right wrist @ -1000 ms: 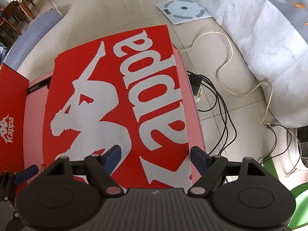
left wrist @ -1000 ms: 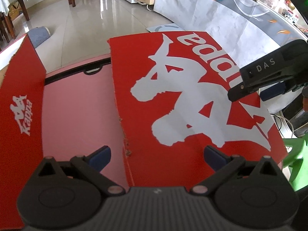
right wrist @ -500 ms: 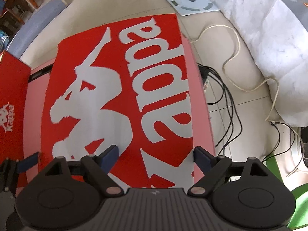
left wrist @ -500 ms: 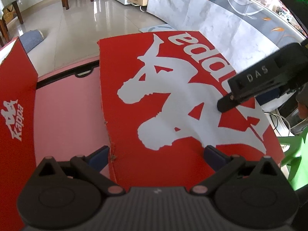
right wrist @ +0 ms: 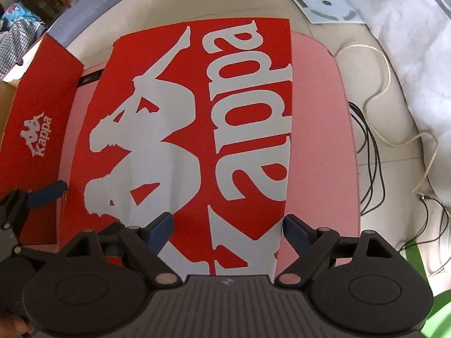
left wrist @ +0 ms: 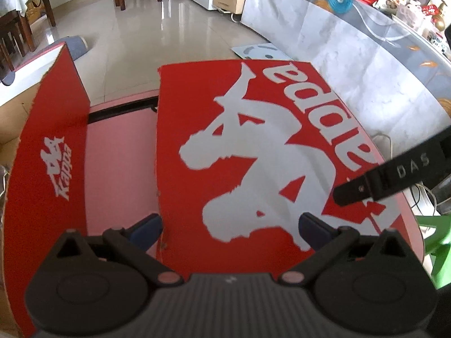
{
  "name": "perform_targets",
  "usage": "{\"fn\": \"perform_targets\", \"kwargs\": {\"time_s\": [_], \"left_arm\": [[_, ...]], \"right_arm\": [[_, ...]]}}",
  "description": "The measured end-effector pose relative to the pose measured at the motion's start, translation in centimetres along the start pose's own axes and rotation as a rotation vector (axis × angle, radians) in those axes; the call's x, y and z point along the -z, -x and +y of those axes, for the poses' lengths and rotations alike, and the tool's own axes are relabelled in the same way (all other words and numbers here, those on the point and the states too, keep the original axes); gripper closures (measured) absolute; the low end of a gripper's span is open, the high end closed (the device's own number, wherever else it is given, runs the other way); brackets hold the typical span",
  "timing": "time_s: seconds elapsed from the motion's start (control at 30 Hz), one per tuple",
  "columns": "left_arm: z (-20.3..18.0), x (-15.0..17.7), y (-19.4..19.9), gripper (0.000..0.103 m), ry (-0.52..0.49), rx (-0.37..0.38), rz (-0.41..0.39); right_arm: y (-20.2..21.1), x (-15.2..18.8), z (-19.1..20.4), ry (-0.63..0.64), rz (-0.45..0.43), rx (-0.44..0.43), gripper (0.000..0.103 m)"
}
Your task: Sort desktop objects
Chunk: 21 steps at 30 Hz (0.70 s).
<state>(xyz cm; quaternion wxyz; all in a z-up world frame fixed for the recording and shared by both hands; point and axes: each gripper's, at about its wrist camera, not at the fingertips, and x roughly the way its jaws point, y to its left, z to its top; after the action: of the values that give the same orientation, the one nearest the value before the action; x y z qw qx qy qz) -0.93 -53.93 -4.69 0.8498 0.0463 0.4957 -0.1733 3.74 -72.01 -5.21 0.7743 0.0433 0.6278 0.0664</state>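
Both tongs agape above red lid; cables apparently right-view only.

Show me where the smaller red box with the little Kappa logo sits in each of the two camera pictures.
Left wrist view: the smaller red box stands at the left edge, left of the pink table strip.
Right wrist view: the same box is at the left edge, above the left gripper.
Shared landmark: the big red Kappa lid, mid-picture in both.

My fingertips are dark blue; the lid is red with a white logo, the mat pink.
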Motion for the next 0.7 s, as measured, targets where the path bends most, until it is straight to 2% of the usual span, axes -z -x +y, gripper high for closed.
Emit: {"fn": "perform_targets", "kwargs": {"time_s": [0.23,0.7], "left_arm": [[0.4,0.0,-0.2,0.0,0.0,-0.015,-0.007],[0.6,-0.5,-1.6,0.0,0.016,-0.031,-0.014]], "right_arm": [[0.1,-0.3,-0.5,-0.044,-0.027,-0.02,0.018],[-1.0,-1.0,-0.7,-0.036,-0.034,-0.003,0.018]]}}
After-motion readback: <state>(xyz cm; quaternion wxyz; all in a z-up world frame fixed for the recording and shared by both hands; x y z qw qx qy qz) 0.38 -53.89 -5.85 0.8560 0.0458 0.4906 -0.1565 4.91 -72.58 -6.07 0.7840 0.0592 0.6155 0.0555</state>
